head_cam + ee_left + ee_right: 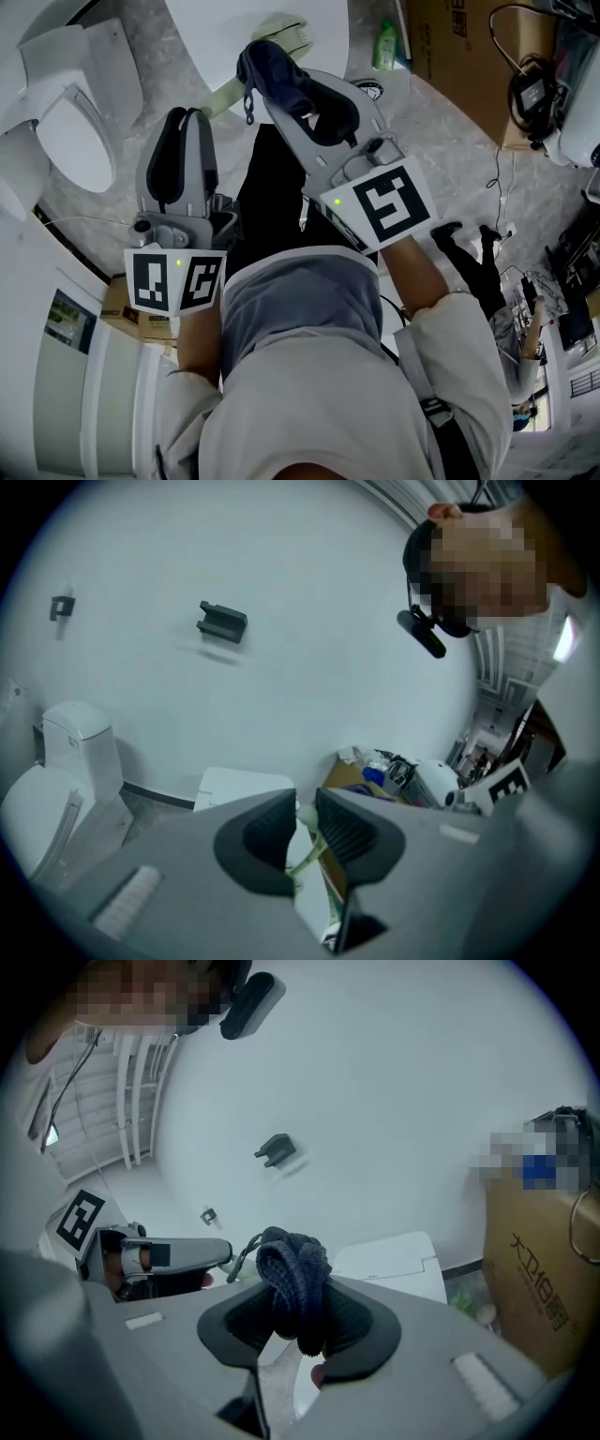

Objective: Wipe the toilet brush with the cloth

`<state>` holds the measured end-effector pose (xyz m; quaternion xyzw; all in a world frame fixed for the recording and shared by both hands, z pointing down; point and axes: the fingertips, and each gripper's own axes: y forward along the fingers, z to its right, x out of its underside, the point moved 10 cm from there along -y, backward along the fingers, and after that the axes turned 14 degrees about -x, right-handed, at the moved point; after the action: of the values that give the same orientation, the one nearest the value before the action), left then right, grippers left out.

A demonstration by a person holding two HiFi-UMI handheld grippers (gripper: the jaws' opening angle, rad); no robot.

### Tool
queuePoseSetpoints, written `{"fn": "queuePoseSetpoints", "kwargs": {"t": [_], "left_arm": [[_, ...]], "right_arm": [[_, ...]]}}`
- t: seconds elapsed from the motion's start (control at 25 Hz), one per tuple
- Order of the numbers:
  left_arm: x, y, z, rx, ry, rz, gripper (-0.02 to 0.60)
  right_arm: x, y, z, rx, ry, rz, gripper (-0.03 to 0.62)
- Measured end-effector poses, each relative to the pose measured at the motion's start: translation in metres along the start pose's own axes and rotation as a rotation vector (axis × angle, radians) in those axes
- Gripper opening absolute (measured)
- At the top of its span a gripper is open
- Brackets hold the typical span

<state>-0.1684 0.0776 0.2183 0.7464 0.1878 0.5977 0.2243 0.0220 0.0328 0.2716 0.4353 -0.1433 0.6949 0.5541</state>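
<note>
The left claw is drawn in narrow, its two ribbed pads pinching the thin pale-green shaft of the toilet brush, which shows as a sliver in the gap between them. From that grip the brush runs ahead of the left claw and slants across toward the right side. Its long axis is a diagonal, and its pale far end shows just beyond the right claw's tips in the head view.

The right claw is clamped on a bunched dark-blue cloth, which bulges up and out past the pads with a loop hanging at its left. In the head view the cloth sits directly over the brush's line, partway along the shaft and ahead of the left claw. It covers that stretch, but whether it presses on the shaft or only hangs above it cannot be told.

The coming move likely turns on this: the free length of the brush lies under and beyond the right claw, so the cloth must travel along that diagonal while the left claw keeps the shaft steady.

Further out, a toilet stands left of the left claw and a cardboard box right of the right claw.
</note>
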Motion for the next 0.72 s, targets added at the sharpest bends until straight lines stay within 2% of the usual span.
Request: {"fn": "queuePoseSetpoints", "kwargs": {"t": [0.72], "left_arm": [[0.010, -0.007, 0.000, -0.010, -0.004, 0.024, 0.000]], "right_arm": [[0.031, 0.003, 0.029, 0.015, 0.030, -0.049, 0.109]]}}
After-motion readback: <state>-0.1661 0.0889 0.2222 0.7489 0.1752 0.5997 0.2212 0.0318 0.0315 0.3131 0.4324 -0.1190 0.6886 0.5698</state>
